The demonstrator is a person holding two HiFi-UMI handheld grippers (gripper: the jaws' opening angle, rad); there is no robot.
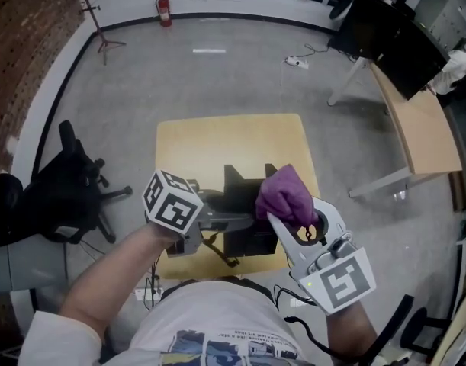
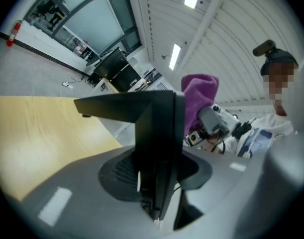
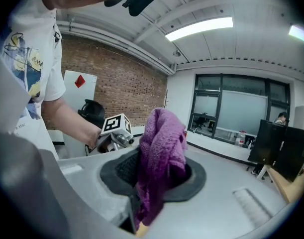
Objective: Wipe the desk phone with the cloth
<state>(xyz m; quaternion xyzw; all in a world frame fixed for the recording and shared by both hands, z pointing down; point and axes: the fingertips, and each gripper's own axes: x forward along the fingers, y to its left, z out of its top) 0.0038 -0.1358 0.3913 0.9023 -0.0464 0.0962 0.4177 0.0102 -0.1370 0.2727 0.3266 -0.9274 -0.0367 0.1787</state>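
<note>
Far left, head view: black chair [image 1: 65,197] on the grey floor, well off the tabletop [image 1: 217,139].

Left gripper [image 1: 225,221]: the head view shows only its marker cube and its body reaching right to the black phone [image 1: 244,197], which sits at the near edge of the tabletop. The grip itself reads poorly from above. The left gripper view settles it: the jaws stand partway apart and are clamped on a dark slab of the phone, seen edge-on and filling the gap. This view also shows bare wood stretching off to the left. Whether the phone's base rests on the wood, I cannot tell from any view.

Centre right: purple cloth [image 1: 284,193]. In the head view it is bunched at the phone's right upper side. In the left gripper view it rises just behind the phone's edge. Contact between the two is not clear.

Right gripper [image 1: 294,213]: the right gripper view shows its jaws closed on the cloth, a thick wad standing up between them with a tail hanging below. The phone does not appear there. The left gripper's cube and a bare forearm [image 3: 67,118] do, with a brick wall [image 3: 117,73] behind.

Far right, head view: a second desk [image 1: 419,128].
</note>
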